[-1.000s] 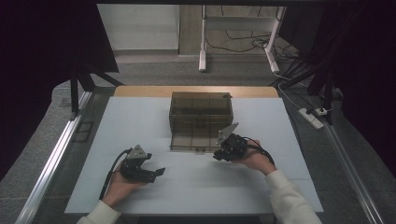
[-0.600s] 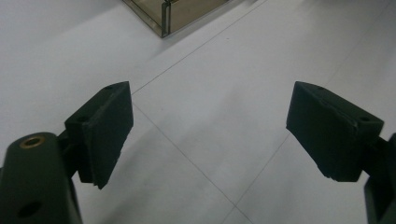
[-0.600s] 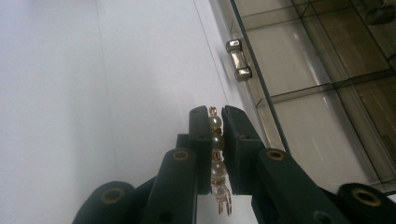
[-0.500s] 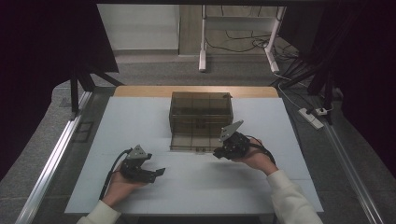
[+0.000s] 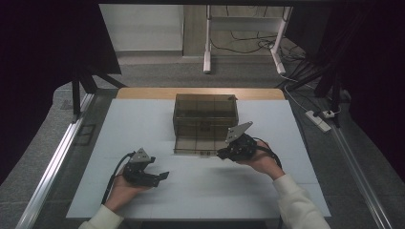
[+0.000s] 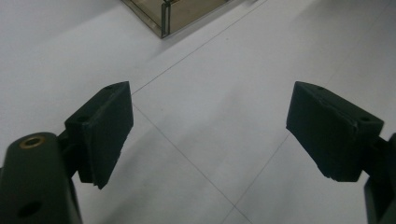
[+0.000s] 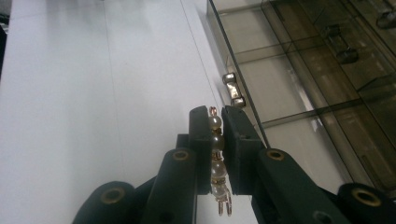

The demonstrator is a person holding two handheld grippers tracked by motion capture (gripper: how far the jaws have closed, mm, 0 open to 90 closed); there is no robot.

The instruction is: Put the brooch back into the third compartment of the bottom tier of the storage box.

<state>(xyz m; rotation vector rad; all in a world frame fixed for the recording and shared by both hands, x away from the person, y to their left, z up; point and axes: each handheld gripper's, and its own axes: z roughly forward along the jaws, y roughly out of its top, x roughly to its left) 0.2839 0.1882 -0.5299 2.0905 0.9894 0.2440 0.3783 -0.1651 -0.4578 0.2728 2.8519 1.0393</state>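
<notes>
A smoky see-through box (image 5: 205,112) stands at mid table with its low drawer (image 5: 197,144) pulled out toward me. My right gripper (image 5: 222,154) hovers at the drawer's front right corner. In the right gripper view it (image 7: 217,119) is shut on a short strand of pearl beads with gold links (image 7: 215,140), held upright between the jaws, next to the drawer's edge and its metal handle (image 7: 233,91). My left gripper (image 5: 162,176) rests low on the white table (image 5: 267,191), left of the drawer. Its jaws (image 6: 210,135) stand wide open with nothing between them.
The box's divided compartments (image 7: 317,60) hold a few small metal pieces. A corner of the drawer (image 6: 163,16) lies beyond the left gripper. White tabletop spreads to both sides, with a wooden strip (image 5: 143,93) at the far edge.
The right gripper has edged slightly toward the box with the pearl strand still held. The left gripper has stayed put.
</notes>
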